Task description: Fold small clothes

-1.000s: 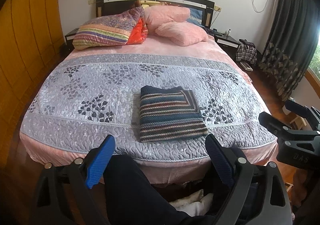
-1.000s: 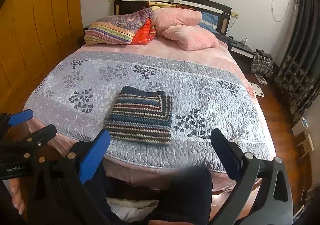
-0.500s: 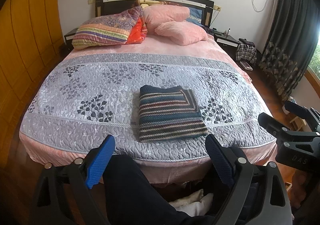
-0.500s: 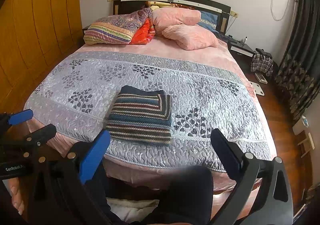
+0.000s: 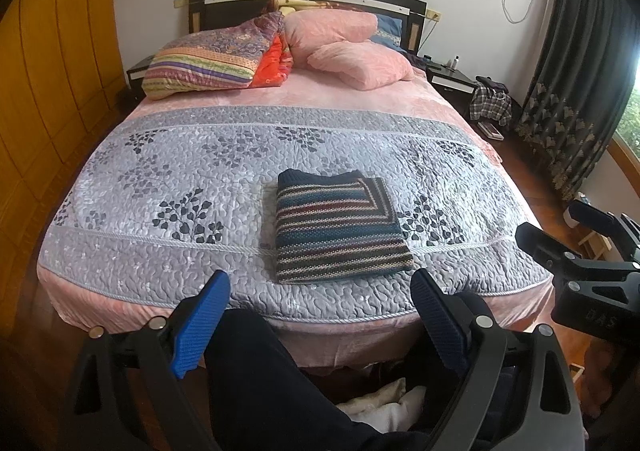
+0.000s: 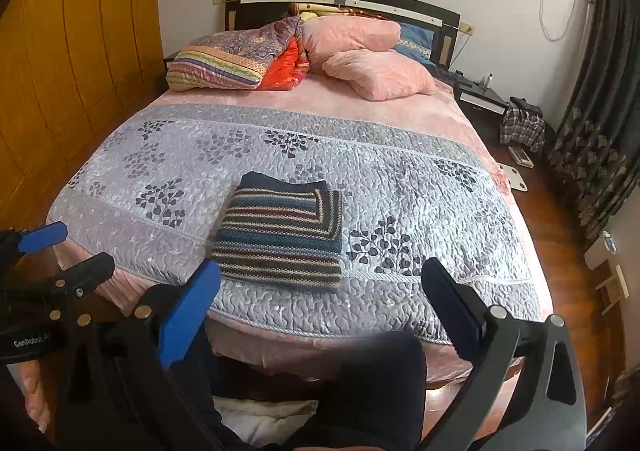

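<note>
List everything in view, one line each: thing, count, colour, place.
striped sweater: one, navy with multicolour stripes, folded near the foot of the bed
quilt: one, grey leaf print, over the bed
pillows: two, pink, at the headboard
folded blanket: one, multicolour with orange, head left
plaid garment: one, on the floor right of the bed
curtain: one, dark, right wall
left gripper: fingers apart, empty
right gripper: fingers apart, empty
</note>
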Tool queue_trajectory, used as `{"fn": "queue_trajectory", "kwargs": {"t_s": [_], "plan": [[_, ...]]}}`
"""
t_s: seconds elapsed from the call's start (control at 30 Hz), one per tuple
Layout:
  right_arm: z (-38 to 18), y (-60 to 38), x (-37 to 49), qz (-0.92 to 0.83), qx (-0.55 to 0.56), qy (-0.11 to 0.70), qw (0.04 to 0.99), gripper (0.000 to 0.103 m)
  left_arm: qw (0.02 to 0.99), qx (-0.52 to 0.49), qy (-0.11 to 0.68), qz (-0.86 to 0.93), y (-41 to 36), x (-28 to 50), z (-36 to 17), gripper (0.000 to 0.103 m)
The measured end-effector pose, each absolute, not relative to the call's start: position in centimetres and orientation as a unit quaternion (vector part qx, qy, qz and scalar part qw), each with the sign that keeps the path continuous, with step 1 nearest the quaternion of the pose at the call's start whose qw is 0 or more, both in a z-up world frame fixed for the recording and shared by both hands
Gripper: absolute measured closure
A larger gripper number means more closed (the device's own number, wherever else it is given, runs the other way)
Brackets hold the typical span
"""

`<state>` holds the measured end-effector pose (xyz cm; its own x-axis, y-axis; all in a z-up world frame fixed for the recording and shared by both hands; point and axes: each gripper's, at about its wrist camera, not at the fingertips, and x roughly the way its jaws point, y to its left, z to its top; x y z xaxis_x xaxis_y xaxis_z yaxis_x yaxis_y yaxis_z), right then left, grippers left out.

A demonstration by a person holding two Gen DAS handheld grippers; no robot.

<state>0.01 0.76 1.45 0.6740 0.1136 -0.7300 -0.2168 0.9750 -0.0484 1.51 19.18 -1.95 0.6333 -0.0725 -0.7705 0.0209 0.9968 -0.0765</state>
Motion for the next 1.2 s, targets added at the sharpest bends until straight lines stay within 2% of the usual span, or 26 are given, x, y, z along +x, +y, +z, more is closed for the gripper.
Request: {"fn": "queue_trajectory", "kwargs": {"t_s": [1.2], "plan": [[2.38, 1.55, -0.09, 0.086, -0.068, 0.383, 0.917, 0.003, 0.907, -0.025, 0.420, -0.030, 19.18, 1.26, -1.00, 0.011]]}}
